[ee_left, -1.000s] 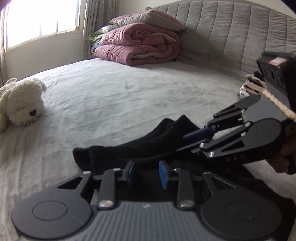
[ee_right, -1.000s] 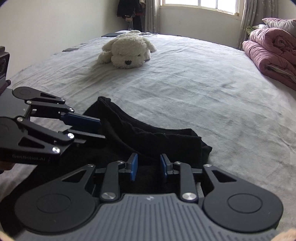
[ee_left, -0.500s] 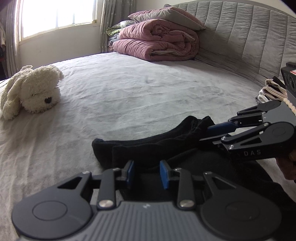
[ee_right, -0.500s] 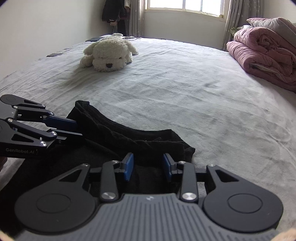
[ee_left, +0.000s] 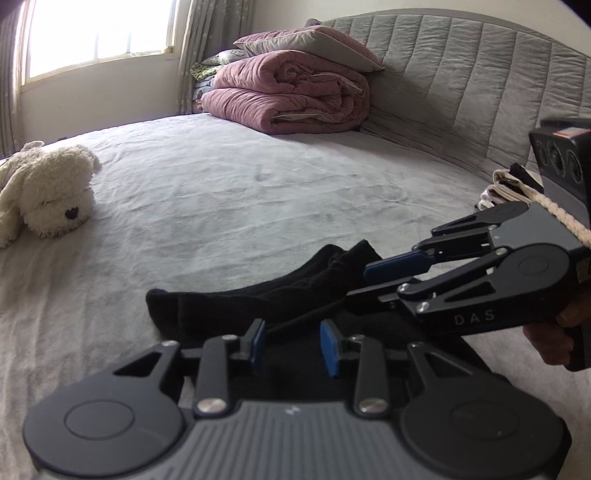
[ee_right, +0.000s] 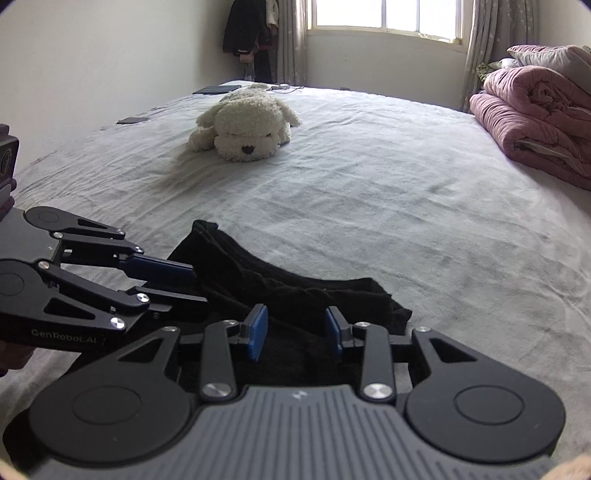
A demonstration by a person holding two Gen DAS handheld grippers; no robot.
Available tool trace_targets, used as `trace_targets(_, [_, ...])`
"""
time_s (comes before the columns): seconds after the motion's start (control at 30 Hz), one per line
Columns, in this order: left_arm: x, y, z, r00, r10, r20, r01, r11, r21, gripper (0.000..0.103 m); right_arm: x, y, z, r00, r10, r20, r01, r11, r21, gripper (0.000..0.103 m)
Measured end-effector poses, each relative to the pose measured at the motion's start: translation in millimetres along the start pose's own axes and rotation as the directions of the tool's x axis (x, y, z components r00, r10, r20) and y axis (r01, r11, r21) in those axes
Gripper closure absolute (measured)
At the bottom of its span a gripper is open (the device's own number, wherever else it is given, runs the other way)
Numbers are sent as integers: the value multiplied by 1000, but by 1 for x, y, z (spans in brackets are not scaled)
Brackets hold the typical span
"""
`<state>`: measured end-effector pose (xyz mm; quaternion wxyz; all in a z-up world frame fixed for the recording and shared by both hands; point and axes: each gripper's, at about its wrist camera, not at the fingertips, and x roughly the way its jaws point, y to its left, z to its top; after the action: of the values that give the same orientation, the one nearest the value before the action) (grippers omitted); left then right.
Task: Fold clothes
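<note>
Two at once: holding the left gripper and the right gripper low over the black garment, close together and angled toward each other. Keeping the left gripper's blue pads parted to a moderate gap, gripping nothing, with only dark cloth showing beneath and between them. Keeping the right gripper's fingers parted as well, clamping nothing, tips reaching to the raised fold at the garment's far end; touching the cloth or just clear of it, cannot tell.

Seeing the same from the right wrist: pointing the right gripper across the black garment, pads spread apart over the cloth, while bringing the left gripper in from the left with its two fingers apart, one above the other, tips at the edge of the rumpled fold.

Lying bunched and partly doubled over on the grey bed, near its close edge, directly under both grippers, with one end sticking out flat toward the left in the left wrist view.

Resting well apart from the garment on the bed: a white plush dog, facing the camera. Sitting against the quilted headboard: a folded pink duvet with a pillow on top. Letting in bright daylight through the window, beside dark clothes hanging in the corner.
</note>
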<state>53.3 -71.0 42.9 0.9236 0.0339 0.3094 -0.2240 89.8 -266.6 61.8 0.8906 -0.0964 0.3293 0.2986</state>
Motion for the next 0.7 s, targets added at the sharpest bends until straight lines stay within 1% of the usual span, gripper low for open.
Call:
trace_targets(0.07, [5, -3, -3, 1000, 13, -18, -12, 1000, 23, 65, 7, 2, -4, 999, 12, -36, -12, 1000, -10, 67])
trace_targets(0.13, [12, 0, -7, 998, 41, -41, -40, 999, 26, 64, 16, 1, -9, 999, -15, -51, 14, 1000, -14, 67])
trace_targets(0.23, [13, 11, -7, 998, 49, -43, -50, 999, -17, 64, 15, -7, -8, 999, -42, -21, 43, 999, 29, 67])
trace_targets(0.33, [9, 13, -4, 999, 45, -28, -47, 998, -44, 64, 10, -11, -6, 999, -50, 15, 49, 997, 63, 67])
trace_targets(0.43, [7, 9, -3, 1000, 20, -6, -20, 999, -40, 64, 8, -12, -4, 998, -46, 45, 42, 995, 86, 67])
trace_targets(0.5, [9, 6, -3, 1000, 0, -2, 0, 999, -35, 62, 13, -13, -4, 998, -41, 38, 37, 994, 99, 67])
trace_targets(0.6, [16, 5, -7, 1000, 11, -28, -12, 1000, -25, 61, 26, -13, -11, 998, -58, 15, 57, 995, 87, 67])
trace_targets(0.7, [17, 5, -9, 999, 13, -31, -13, 1000, -15, 61, 26, -14, -10, 995, -91, 43, 87, 992, 90, 67])
